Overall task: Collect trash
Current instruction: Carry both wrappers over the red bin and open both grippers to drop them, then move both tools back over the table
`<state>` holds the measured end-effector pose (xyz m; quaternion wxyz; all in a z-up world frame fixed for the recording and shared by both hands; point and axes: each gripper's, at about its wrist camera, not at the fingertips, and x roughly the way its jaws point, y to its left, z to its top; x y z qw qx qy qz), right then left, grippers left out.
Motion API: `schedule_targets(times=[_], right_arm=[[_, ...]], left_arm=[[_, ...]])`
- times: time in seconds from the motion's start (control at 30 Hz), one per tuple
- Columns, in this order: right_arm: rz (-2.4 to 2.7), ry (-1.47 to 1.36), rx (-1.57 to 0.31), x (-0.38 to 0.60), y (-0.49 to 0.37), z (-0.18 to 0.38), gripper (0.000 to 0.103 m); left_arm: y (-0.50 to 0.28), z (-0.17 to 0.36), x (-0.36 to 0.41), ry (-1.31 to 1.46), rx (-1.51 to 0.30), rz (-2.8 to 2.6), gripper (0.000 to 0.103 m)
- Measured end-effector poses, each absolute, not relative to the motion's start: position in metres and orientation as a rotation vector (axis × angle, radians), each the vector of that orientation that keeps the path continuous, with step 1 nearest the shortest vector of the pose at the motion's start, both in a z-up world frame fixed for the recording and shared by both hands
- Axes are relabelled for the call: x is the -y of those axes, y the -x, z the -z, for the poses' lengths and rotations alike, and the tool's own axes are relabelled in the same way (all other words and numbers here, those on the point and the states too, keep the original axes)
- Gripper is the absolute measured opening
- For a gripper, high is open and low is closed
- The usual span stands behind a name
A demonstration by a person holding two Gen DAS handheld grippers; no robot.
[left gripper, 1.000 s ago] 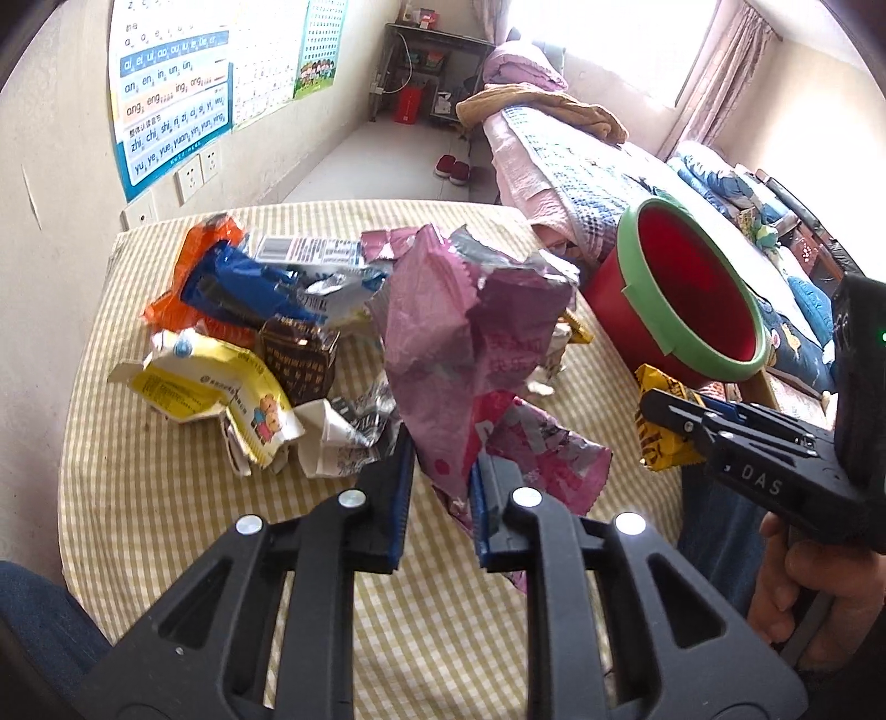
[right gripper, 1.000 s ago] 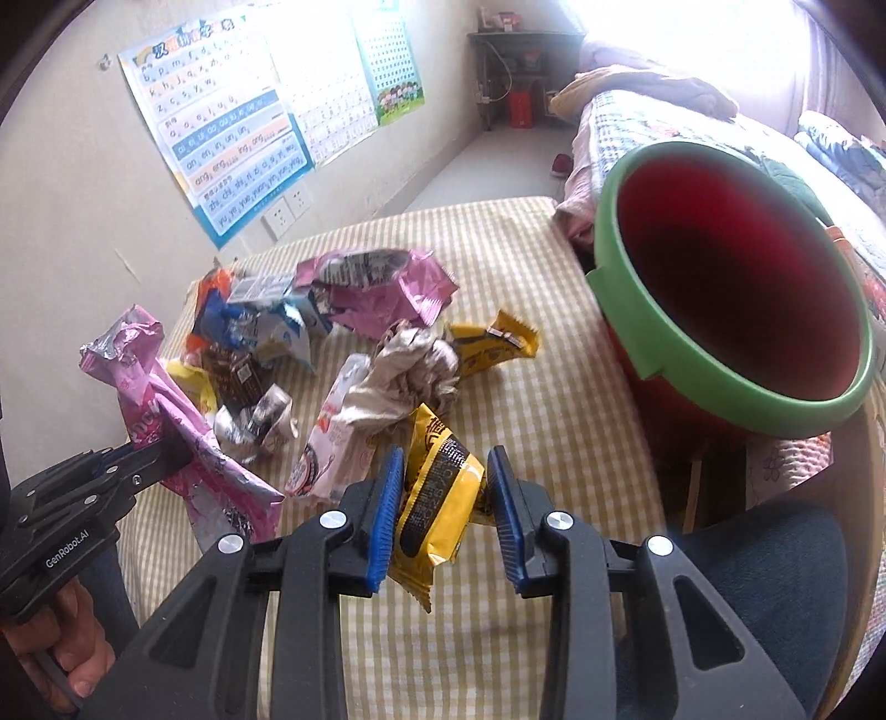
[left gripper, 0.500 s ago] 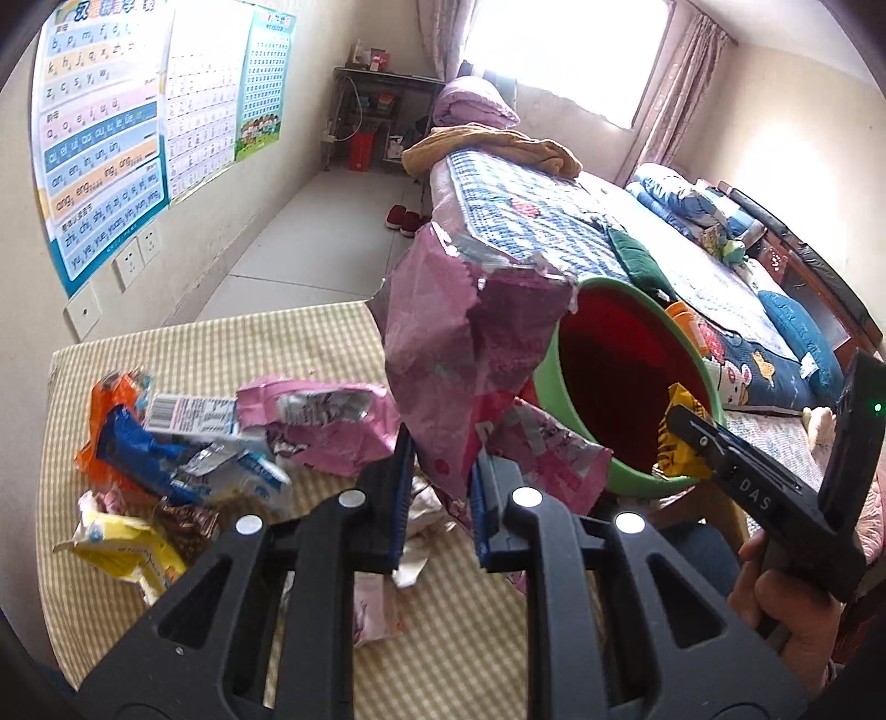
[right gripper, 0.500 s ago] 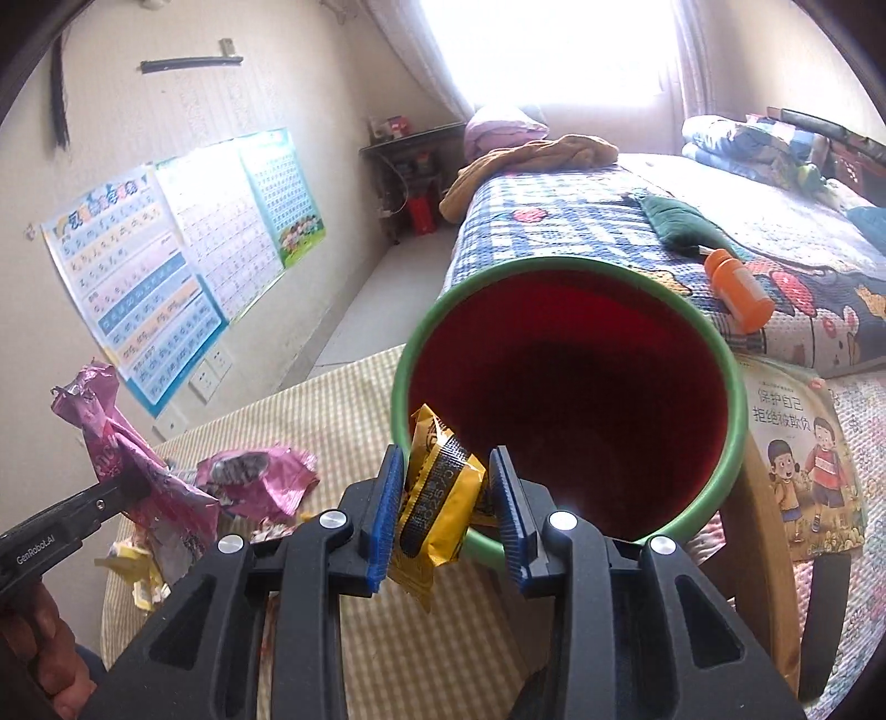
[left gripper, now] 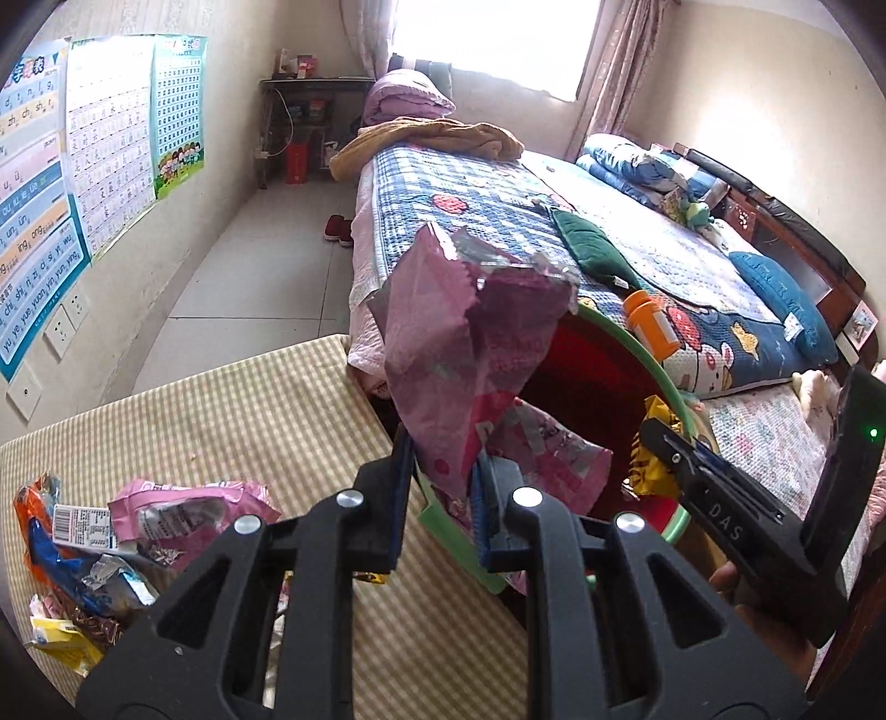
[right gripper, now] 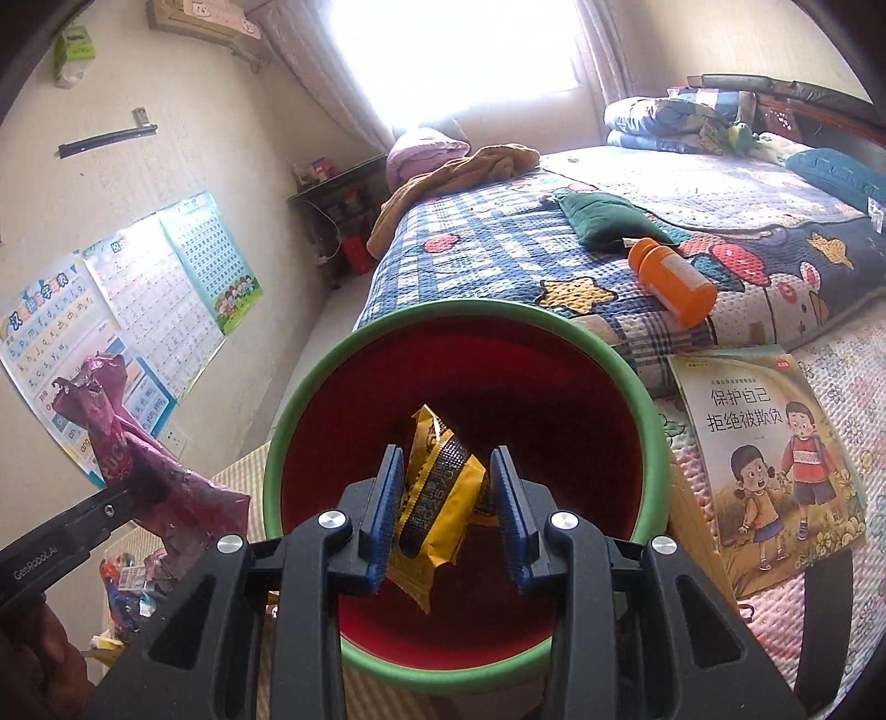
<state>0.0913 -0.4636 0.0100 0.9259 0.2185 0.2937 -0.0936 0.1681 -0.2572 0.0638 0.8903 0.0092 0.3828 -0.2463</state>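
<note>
The right gripper (right gripper: pixel 446 512) is clamped on a yellow snack wrapper (right gripper: pixel 437 498), its jaws partly closed around the packet, and it hangs over the mouth of the red bin (right gripper: pixel 470 327) with a green rim. The left gripper (left gripper: pixel 440 498) is nearly closed on a crumpled pink bag (left gripper: pixel 470 338), pinched at its lower end and standing up above the pads, held at the near rim of the same bin. Neither piece is released yet; judged from this, two items are at the point of disposal. Much remains: a second pink wrapper (left gripper: pixel 188 512) and a heap of orange, blue and yellow packets (left gripper: pixel 61 559) lie at the left of the table (left gripper: pixel 249 399), which wears a checked cloth. The bin's floor shows no clear contents. Beyond lie a bed (right gripper: pixel 554 243) with a patchwork quilt, an orange bottle (right gripper: pixel 673 279), a children's book (right gripper: pixel 758 448), wall charts (left gripper: pixel 83 177) and a bright window (right gripper: pixel 454 50).
</note>
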Motion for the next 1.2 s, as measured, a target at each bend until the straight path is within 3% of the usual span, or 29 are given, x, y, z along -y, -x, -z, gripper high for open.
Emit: schedule_targets(times=[0.53,0.7,0.77,0.9,1.2], right_arm=[[0.204,-0.519,-0.688,0.481,-0.113,0.012,0.036],[0.227,-0.508,-0.699,0.48,-0.114,0.014,0.065],[0.232,-0.503,-0.695,0.48,-0.113,0.014,0.071],[0.251,-0.489,-0.691,0.477,-0.112,0.011,0.094],[0.218,-0.368,-0.695,0.446,-0.11,-0.003,0.096]], left_arm=[[-0.199,-0.039,0.303,-0.095,-0.85,0.569,0.02],[-0.199,-0.042,0.296,-0.097,-0.831,0.543,0.062],[-0.2,-0.043,0.289,-0.083,-0.831,0.529,0.07],[-0.198,-0.047,0.275,-0.069,-0.815,0.49,0.091],[-0.182,-0.061,0.227,-0.024,-0.793,0.426,0.097]])
